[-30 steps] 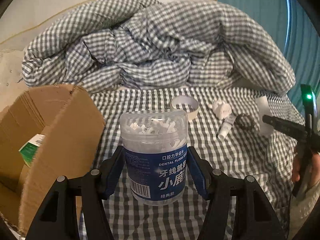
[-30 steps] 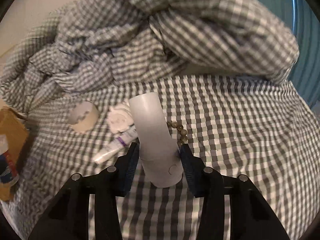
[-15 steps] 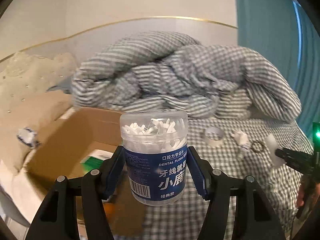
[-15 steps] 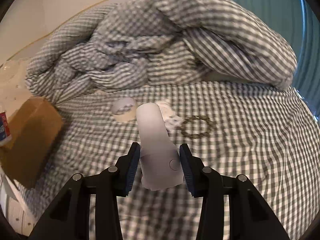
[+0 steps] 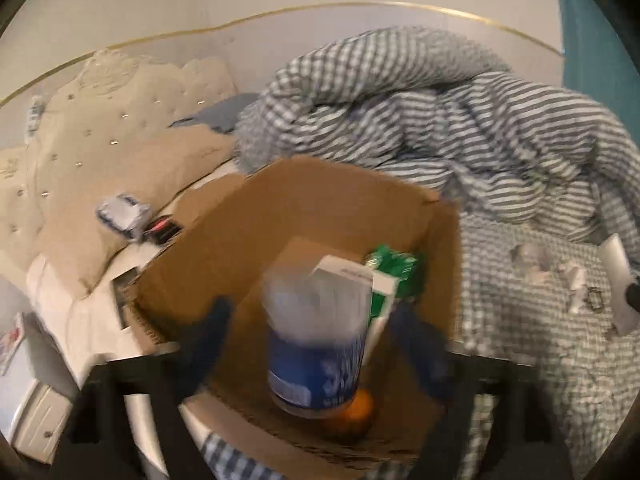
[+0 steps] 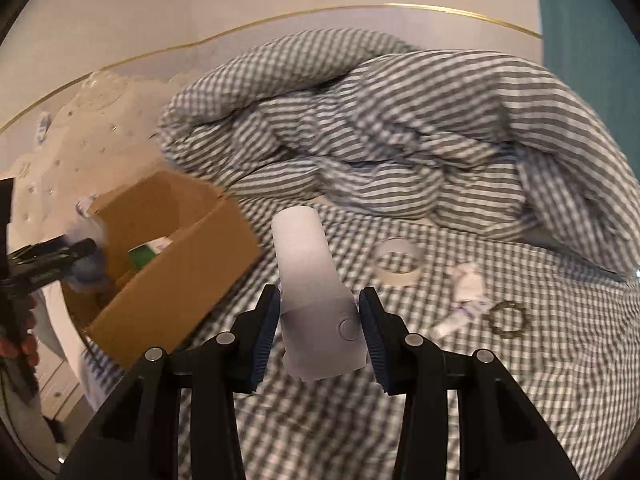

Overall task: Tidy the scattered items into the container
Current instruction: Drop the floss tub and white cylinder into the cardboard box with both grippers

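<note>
The open cardboard box (image 5: 312,208) sits at the bed's left edge and also shows in the right wrist view (image 6: 188,276). My left gripper (image 5: 320,344) is over the box with its fingers spread. The blue-labelled dental floss jar (image 5: 316,344) sits blurred between them, apart from the pads, above the box floor. My right gripper (image 6: 320,336) is shut on a white device (image 6: 316,300) and holds it above the checked bedsheet, to the right of the box. A tape roll (image 6: 398,266), a crumpled white piece (image 6: 466,280), a small tube (image 6: 460,320) and a bead bracelet (image 6: 508,318) lie on the sheet.
The box holds a green and white carton (image 5: 384,284) and an orange (image 5: 356,416). A bunched checked duvet (image 6: 380,128) fills the back of the bed. A beige padded headboard (image 5: 112,128) and a white cabinet (image 5: 40,424) are to the left.
My left gripper has moved left over the box and opened; the floss jar has come loose from the pads. My right gripper has carried the white device leftward toward the box.
</note>
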